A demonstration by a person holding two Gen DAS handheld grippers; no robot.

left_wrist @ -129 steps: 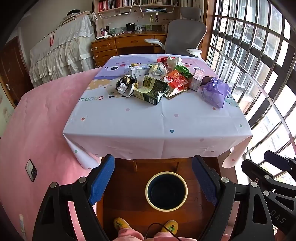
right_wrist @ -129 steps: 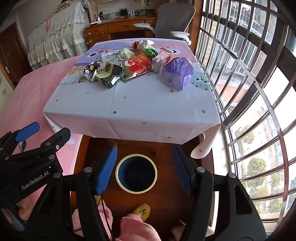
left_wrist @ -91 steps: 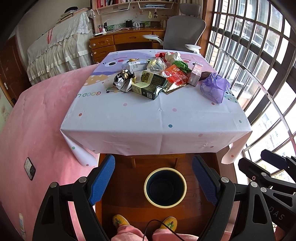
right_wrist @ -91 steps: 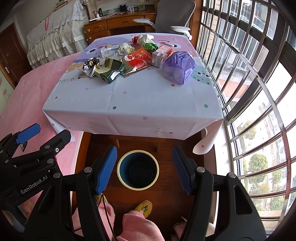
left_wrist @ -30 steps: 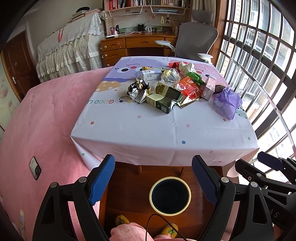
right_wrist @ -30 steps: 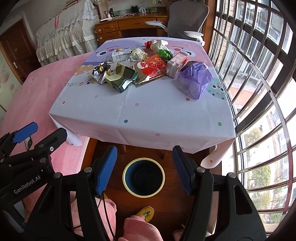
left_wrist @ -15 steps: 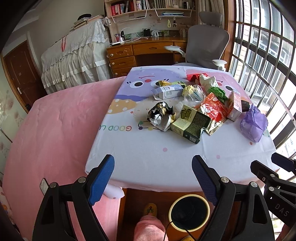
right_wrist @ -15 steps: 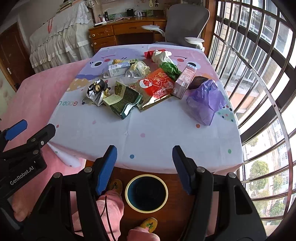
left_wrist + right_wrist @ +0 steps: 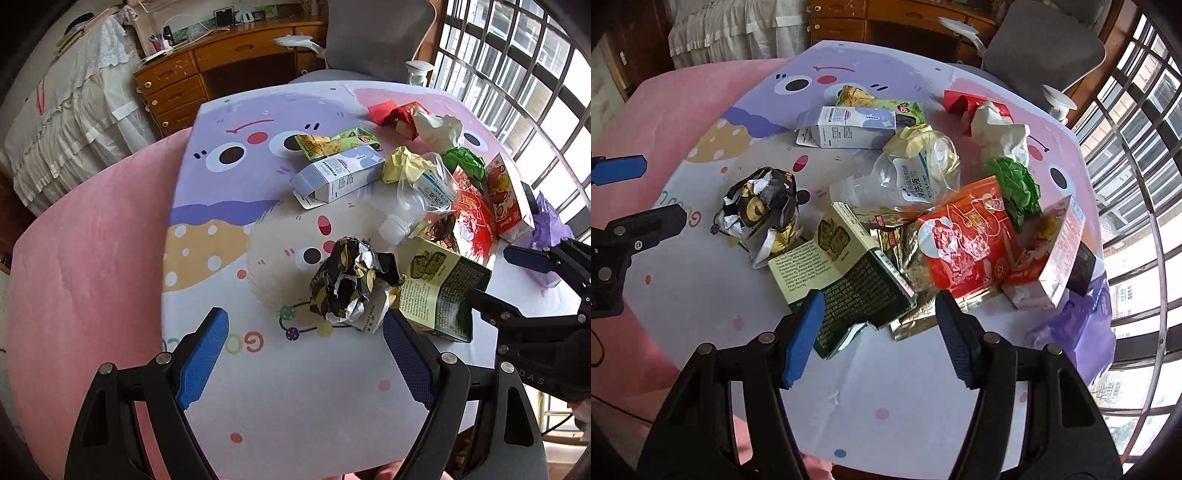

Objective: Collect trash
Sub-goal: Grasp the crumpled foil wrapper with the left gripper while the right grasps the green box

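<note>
Both tools are spread wide and hold nothing. The left tool (image 9: 304, 350) hangs low in the left wrist view, just short of a crumpled foil wrapper (image 9: 349, 286) lying mid-frame on the worktop (image 9: 295, 406). The wrapper looks light, springy and slick; I would pinch across its bulky middle, where the creases give purchase. The right tool (image 9: 879, 325) sits just over a green carton (image 9: 846, 269) at the centre of the right wrist view. That looks light, hollow and crushable; best taken across its narrow sides.
</note>
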